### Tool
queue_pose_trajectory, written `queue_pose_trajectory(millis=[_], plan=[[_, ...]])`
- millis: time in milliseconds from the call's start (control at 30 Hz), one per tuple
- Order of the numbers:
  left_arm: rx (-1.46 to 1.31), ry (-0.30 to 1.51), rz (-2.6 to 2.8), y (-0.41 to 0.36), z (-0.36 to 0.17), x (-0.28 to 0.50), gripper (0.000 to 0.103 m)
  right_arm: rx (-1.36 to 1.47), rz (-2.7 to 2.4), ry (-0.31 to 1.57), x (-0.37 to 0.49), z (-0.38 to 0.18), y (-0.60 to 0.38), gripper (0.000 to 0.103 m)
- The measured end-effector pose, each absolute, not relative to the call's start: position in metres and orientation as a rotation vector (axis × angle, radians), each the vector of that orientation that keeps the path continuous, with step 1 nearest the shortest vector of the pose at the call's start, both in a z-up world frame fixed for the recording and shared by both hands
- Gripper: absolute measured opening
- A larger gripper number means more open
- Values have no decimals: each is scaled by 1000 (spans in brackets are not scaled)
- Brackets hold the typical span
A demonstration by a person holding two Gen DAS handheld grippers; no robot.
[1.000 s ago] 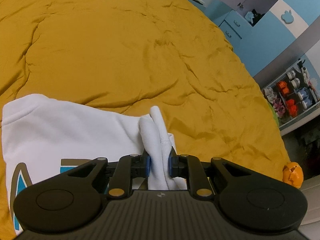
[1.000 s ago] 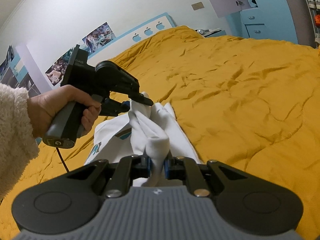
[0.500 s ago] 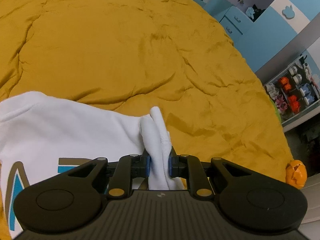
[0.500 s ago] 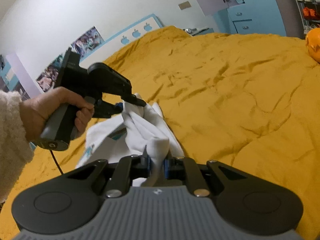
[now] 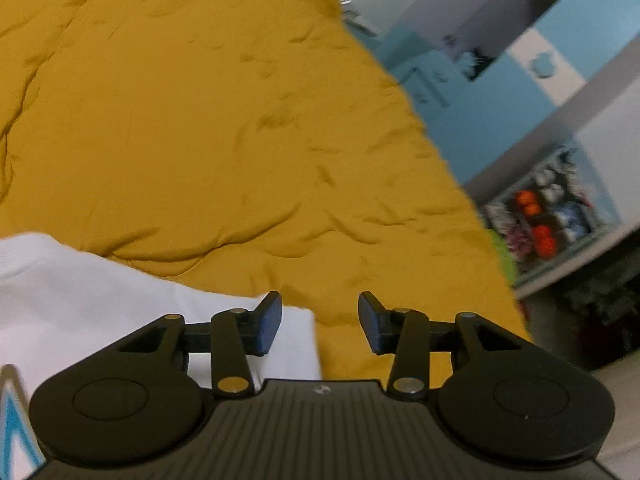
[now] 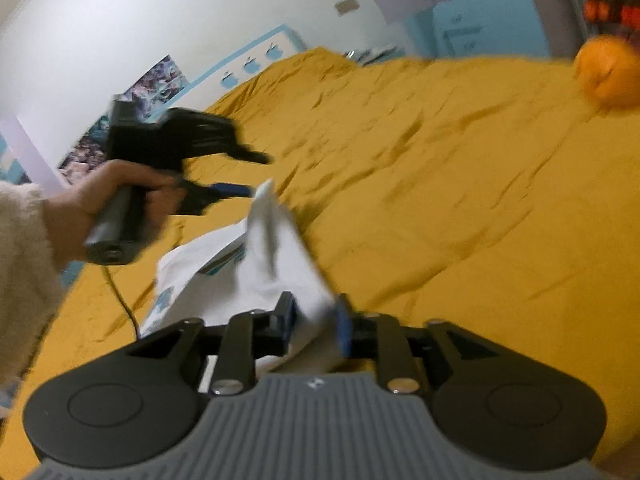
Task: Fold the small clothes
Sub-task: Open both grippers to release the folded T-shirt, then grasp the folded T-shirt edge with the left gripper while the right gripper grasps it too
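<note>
A small white shirt (image 5: 100, 300) with a blue and tan print lies on the mustard-yellow bedspread (image 5: 200, 120). My left gripper (image 5: 319, 322) is open and empty, just above the shirt's edge. In the right wrist view the left gripper (image 6: 244, 172) shows open, held above the shirt (image 6: 264, 264). My right gripper (image 6: 316, 328) has its jaws parted with a fold of the white shirt still lying between them; the view is blurred.
An orange round object (image 6: 610, 74) sits at the bed's far right edge. Blue cabinets (image 5: 500, 92) and a shelf of small toys (image 5: 552, 208) stand beyond the bed's right side. A white wall with posters (image 6: 156, 80) is behind the bed.
Both grippers were shut on bunched shirt fabric. The left one has opened and let the fabric drop flat. The right one's jaws have parted around its fold.
</note>
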State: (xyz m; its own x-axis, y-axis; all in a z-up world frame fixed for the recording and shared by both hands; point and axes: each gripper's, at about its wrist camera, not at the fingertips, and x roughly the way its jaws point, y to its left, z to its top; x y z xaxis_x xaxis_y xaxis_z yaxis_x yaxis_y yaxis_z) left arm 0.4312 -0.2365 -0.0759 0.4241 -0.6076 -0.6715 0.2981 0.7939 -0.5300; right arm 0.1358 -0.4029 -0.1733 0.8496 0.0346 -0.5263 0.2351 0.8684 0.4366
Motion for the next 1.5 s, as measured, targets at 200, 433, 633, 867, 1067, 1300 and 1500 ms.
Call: queue_pose_trajectory(millis=[200,433,633,867,1067,1300,1500], plan=[[-357,873,-689,-154,-44,334,50,549,23,500,165,-143,-438,39],[-173,767,-673,-86,-62,188,53,563,244,633,316,-136,-447,39],[-250,797,-656,-63,-87,158,54,477,228,792,393,-164,-413,39],[-185,800,-680,-69,-92,150,56,424,151,860,422,-184,-399,8],[-96,799,-652,-82,-103,144,57,455,133,865,401,-190,-405,24],[-46,786,-625,-80,-104,141,32,608,206,780,281,-152,-440,35],[-18,793,-617,-77,-107,140,27,747,189,815,201,-155,-450,36]])
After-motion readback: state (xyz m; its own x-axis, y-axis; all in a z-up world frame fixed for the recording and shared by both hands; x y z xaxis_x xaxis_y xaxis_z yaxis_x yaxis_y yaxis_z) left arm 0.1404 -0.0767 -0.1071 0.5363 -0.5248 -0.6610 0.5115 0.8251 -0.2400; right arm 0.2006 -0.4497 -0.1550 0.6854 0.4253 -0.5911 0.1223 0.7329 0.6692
